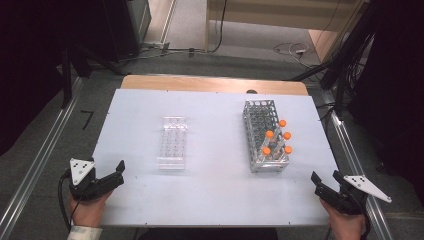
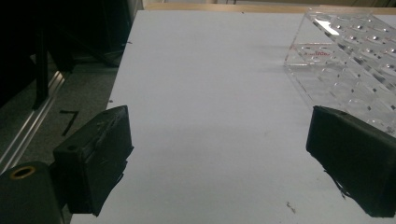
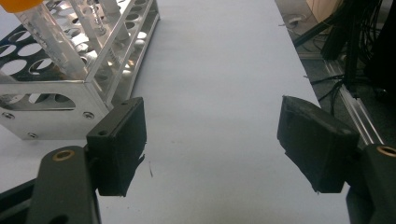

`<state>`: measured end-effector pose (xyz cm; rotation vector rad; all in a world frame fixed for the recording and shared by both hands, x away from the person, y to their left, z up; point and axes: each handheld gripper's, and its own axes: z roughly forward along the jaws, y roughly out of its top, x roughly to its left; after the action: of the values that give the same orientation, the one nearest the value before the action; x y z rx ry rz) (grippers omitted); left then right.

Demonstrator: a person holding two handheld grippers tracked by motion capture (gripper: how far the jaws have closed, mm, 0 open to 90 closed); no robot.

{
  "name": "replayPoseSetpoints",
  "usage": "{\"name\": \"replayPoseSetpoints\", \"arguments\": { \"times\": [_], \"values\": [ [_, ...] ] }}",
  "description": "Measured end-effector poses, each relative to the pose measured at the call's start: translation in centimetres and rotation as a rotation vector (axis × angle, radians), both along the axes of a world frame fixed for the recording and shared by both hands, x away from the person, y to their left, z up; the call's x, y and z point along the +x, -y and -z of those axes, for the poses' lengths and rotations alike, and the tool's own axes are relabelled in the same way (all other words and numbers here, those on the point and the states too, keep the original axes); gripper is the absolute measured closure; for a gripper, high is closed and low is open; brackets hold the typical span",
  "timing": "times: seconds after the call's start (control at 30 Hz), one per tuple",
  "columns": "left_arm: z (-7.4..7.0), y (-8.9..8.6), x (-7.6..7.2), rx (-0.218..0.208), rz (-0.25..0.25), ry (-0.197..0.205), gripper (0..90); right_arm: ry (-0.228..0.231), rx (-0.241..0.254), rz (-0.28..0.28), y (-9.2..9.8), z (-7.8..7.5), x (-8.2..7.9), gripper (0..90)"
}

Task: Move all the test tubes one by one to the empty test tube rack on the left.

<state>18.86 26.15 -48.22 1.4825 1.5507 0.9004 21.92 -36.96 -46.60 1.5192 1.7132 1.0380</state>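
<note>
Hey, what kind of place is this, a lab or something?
Probably a lab-style test bench: a metal rack of orange-capped tubes, a clear plastic rack, and cables on the floor.

Matt white sheet over the table (image 1: 215,195), smooth, with a bare wood edge at the far side. Left: clear, glossy plastic tube rack (image 1: 173,142). Right: bright, perforated sheet-metal tube rack (image 1: 265,135), reflective, holding clear tubes with smooth orange plastic caps (image 1: 282,123). Near corners: left tongs (image 1: 119,172) and right tongs (image 1: 325,183), matt black with rough-edged pads.
</note>
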Motion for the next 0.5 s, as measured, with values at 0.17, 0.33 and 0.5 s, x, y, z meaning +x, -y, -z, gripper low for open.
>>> {"name": "replayPoseSetpoints", "arguments": {
  "times": [0.17, 0.33, 0.5],
  "values": [
    [0.10, 0.16, 0.04, -0.003, 0.005, -0.009, 6.9, -0.008, -0.014, -0.017, -0.31, 0.02, 0.12, 22.8],
    [0.12, 0.00, -0.02, -0.010, -0.004, -0.012, 7.1, -0.018, -0.021, -0.042, -0.83, 0.00, 0.26, 25.2],
    [0.12, 0.06, -0.11, -0.007, -0.008, -0.012, 7.1, -0.018, -0.026, -0.058, -1.02, -0.08, 0.39, 26.3]
  ]
}}
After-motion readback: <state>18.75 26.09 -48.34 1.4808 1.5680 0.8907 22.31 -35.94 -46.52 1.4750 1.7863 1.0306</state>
